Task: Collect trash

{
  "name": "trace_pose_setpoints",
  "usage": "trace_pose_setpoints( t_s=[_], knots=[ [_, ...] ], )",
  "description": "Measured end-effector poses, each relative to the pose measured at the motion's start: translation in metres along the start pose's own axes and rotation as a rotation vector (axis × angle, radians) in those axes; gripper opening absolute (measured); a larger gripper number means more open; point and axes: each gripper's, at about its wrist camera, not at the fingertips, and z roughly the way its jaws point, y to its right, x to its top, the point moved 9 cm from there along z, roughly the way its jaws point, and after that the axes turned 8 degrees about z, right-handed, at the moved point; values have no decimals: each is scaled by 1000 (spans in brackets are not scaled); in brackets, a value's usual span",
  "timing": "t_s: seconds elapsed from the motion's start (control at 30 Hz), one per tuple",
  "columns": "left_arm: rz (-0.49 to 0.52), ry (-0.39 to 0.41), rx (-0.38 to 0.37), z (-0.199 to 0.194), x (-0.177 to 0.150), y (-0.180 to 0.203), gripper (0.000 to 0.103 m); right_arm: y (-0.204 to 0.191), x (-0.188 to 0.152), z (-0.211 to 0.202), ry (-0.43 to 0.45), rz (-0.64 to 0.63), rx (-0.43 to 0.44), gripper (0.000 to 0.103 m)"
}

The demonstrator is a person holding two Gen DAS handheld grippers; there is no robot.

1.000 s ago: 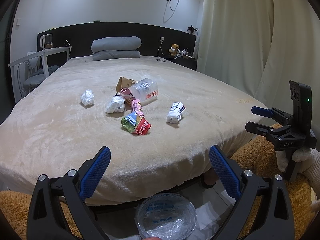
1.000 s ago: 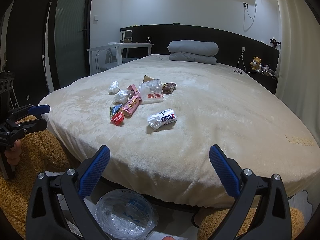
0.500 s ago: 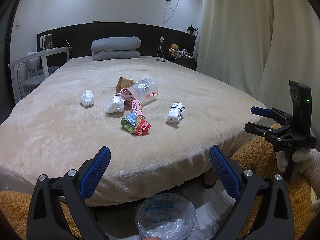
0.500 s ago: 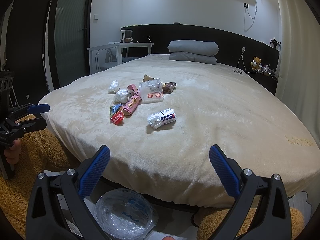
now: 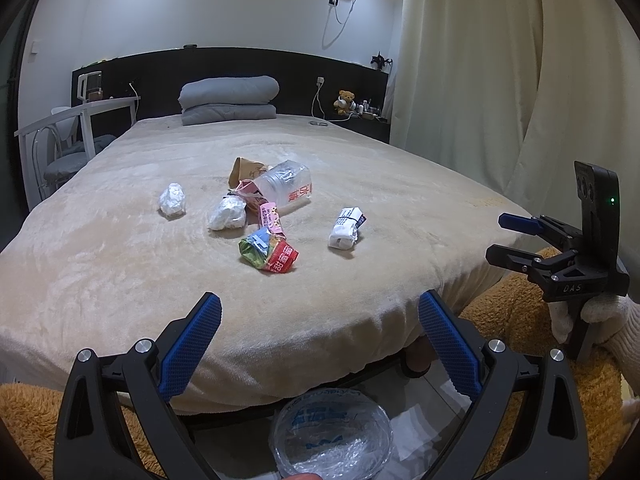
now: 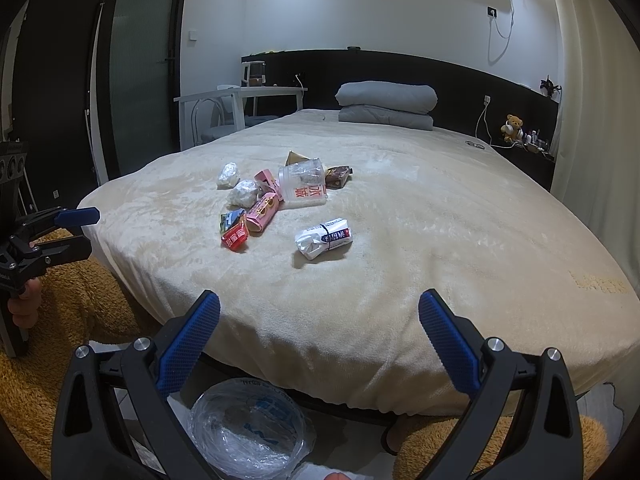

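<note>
Your left gripper is spread wide, empty. Trash lies on the bed ahead: crumpled tissue, red wrapper, bottle with unreadable red characters, white packet. Your right gripper, marked "DAS", likewise gapes, empty.

Legible markings are few. The black body of the right claw, seen from the left wrist camera, carries the white letters "DAS". The clear crushed plastic bottle lying on the beige bed cover bears large red Chinese characters on its label; they read as "冰" and a second character that is not clear. The red snack wrapper shows white Chinese characters, too small to read. The clear plastic bag on the floor shows blue print, illegible.
</note>
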Motion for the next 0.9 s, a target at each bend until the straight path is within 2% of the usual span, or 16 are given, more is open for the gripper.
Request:
trace_pose_setpoints(
  t_s=[0.33,0.57,0.73,0.9],
  knots=[
    [10,28,-23,-6,2,4,97,-1,0,-1,-1,-5,10,99],
    [-8,16,-24,-5,2,4,97,-3,1,5,-28,8,18,99],
    [-38,-15,-25,6,3,-3,97,1,7,14,-68,37,29,99],
    [-68,-68,5,26,7,-18,97,8,18,34,-122,66,55,99]
  ],
)
